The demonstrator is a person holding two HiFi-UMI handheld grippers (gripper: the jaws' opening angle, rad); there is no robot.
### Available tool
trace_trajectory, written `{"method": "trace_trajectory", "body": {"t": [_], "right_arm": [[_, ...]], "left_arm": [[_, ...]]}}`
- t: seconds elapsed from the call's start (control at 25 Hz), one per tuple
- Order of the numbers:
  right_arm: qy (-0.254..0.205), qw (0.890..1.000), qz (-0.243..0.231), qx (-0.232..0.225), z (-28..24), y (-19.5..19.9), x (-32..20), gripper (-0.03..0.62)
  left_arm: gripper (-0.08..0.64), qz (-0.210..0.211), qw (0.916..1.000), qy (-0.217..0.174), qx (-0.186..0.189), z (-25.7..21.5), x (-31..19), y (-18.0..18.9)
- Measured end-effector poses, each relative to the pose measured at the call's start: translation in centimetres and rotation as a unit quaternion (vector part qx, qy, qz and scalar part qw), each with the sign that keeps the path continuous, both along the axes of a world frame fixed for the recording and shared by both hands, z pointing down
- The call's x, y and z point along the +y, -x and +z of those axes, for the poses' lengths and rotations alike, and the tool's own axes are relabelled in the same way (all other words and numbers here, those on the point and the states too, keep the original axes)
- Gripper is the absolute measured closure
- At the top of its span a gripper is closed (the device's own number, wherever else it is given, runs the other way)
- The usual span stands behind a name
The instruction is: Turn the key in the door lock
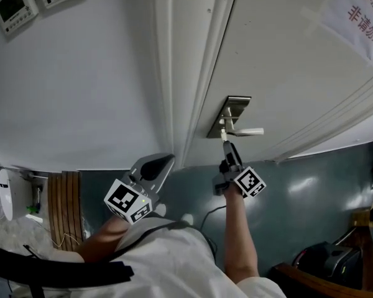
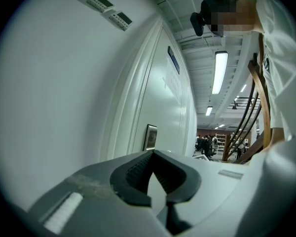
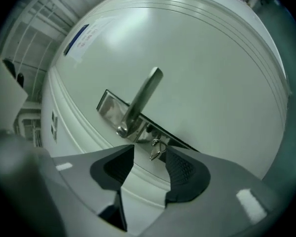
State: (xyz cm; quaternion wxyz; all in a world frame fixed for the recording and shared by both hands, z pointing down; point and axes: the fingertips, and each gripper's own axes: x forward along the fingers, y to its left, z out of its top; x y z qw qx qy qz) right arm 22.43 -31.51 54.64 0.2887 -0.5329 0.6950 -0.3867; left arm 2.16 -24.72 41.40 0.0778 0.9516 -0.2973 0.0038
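Note:
A white door (image 1: 286, 61) carries a metal lock plate (image 1: 233, 104) with a lever handle (image 1: 245, 131). A key (image 1: 223, 132) on a small ring sits in the lock just below the handle. My right gripper (image 1: 227, 146) points at the key from close below. In the right gripper view the jaws of the right gripper (image 3: 150, 154) stand open, and the key (image 3: 157, 148) hangs between the fingertips, near the right one, with no pad pressing on it. The handle (image 3: 143, 100) slants above it. My left gripper (image 1: 165, 160) is shut and empty by the door frame, facing the wall (image 2: 155, 154).
Two control panels (image 1: 15, 5) hang on the wall left of the door frame. A paper notice (image 1: 360, 11) is taped high on the door. On the floor are a cable (image 1: 205, 216), a dark bag (image 1: 317, 256) and wooden slats (image 1: 65, 210).

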Motion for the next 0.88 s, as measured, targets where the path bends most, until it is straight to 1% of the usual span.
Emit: {"method": "trace_trajectory", "body": {"t": [0.16,0.28,0.36,0.4,0.48,0.6,0.76,0.88], "right_arm": [[-0.012,0.998,-0.02,-0.06,1.1,0.4,-1.7,0.394],[-0.025,0.991,-0.028,-0.129,1.2,0.9,-2.5,0.394],[-0.03,0.988,-0.024,-0.15,1.2,0.8,-2.8,0.396],[-0.03,0.988,-0.022,-0.151,1.3,0.8,-2.9,0.401],[-0.025,0.989,-0.02,-0.142,1.3,0.8,-3.1,0.479],[-0.015,0.991,-0.018,-0.133,1.4,0.8,-3.3,0.528],[-0.01,0.993,-0.018,-0.119,1.5,0.9,-3.3,0.545],[0.0,0.997,-0.017,-0.079,1.4,0.8,-3.3,0.546]], "left_arm": [[0.554,-0.01,0.9999,-0.001,-0.005,0.1,-0.1,0.8],[0.554,-0.019,0.9998,-0.001,-0.007,0.1,-0.1,1.3],[0.554,-0.024,0.9997,-0.002,-0.007,0.1,0.0,1.6],[0.554,-0.028,0.9996,-0.002,-0.007,0.0,0.0,1.7],[0.554,-0.035,0.9994,-0.003,-0.007,-0.1,0.2,2.1],[0.554,-0.042,0.9991,-0.003,-0.007,-0.2,0.4,2.4],[0.554,-0.047,0.9989,-0.001,-0.006,0.0,0.8,2.7],[0.554,-0.05,0.9987,0.0,-0.005,0.0,0.9,2.8]]}}
